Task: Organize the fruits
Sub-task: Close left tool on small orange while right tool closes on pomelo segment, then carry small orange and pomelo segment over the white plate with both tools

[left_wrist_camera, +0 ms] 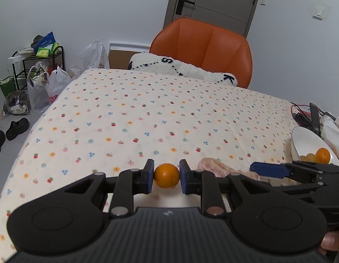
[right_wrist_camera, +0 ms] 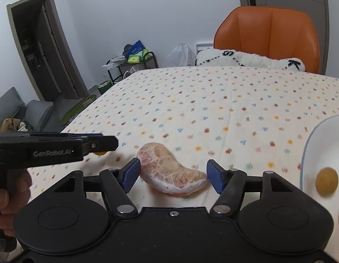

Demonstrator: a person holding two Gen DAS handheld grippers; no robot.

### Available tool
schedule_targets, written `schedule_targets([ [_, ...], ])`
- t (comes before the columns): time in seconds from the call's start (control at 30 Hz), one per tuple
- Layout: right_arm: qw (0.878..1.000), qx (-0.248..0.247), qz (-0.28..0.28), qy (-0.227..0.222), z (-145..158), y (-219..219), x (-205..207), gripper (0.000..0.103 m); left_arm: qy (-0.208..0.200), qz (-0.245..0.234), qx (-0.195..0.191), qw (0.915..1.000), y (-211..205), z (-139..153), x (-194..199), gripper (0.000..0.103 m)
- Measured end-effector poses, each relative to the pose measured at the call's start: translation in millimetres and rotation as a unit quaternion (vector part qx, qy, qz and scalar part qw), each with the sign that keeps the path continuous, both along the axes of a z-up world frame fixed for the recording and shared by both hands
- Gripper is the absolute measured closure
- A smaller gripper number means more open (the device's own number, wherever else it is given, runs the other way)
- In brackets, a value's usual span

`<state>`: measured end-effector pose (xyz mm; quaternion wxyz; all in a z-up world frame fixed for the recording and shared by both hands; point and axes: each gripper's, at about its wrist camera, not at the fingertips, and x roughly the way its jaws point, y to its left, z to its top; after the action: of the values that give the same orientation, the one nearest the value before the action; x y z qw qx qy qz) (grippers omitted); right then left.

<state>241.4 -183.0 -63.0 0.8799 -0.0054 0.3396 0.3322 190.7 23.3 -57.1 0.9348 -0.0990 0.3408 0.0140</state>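
Light was soft, even and indoor; shadows stayed faint; fisheye bending curved the edges; the right view's bowl (right_wrist_camera: 309,153) was blurred.

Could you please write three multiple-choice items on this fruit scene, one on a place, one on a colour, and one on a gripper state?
1. Where does the peeled pomelo segment lie?
A. in the white bowl
B. on the tablecloth between the right gripper's fingers
C. on the chair

2. What colour is the chair?
A. orange
B. green
C. black

3. How does the left gripper stand?
A. wide open over bare cloth
B. shut with nothing in it
C. pads against the small orange

Answers:
1. B: the right gripper brackets it on the tablecloth, outside the white bowl.
2. A: its backrest is orange.
3. C: both blue pads meet the small orange.
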Motion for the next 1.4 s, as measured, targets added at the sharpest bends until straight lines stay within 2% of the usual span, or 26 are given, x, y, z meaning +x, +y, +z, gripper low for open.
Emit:
schedule_targets([
  [0.3, 1.0, -0.001, 0.025, 0.009, 5.8, 1.3, -17.7, 0.038, -0.005, 0.006, -0.005, 1.0, 4.9, -0.3, -14.7, 0.08],
  [0.63, 1.0, -0.007, 0.021, -0.01, 1.2, 25.6, -7.8, 0.038, -0.013, 0.025, -0.005, 0.9996, 23.2, 6.2, -34.3, 0.08],
  [0.7, 1.0, -0.009, 0.027, -0.005, -3.5, 31.0, -7.1, 0.04, -0.013, 0.032, -0.005, 0.9994, 28.0, 6.8, -37.1, 0.08],
  [0.8, 0.999, -0.028, 0.029, -0.037, -7.1, 39.3, -15.3, 0.045, -0.014, 0.039, -0.003, 0.9991, 32.9, 8.0, -41.9, 0.08],
  [0.83, 0.998, -0.037, 0.024, -0.047, -7.5, 40.4, -17.3, 0.059, -0.015, 0.04, -0.002, 0.9991, 33.2, 8.5, -42.9, 0.08],
  [0.87, 0.998, -0.04, 0.022, -0.05, -6.6, 39.7, -16.4, 0.064, -0.015, 0.04, -0.002, 0.9991, 32.9, 8.9, -43.5, 0.08],
  [0.97, 0.999, -0.02, 0.024, -0.033, -2.5, 30.8, -16.0, 0.065, -0.017, 0.034, 0.0, 0.9993, 28.8, 10.8, -45.5, 0.08],
  [1.4, 0.998, -0.002, -0.018, -0.063, 22.1, -16.3, -33.5, 0.065, -0.04, -0.011, 0.004, 0.9991, -14.6, 23.5, -39.9, 0.08],
])
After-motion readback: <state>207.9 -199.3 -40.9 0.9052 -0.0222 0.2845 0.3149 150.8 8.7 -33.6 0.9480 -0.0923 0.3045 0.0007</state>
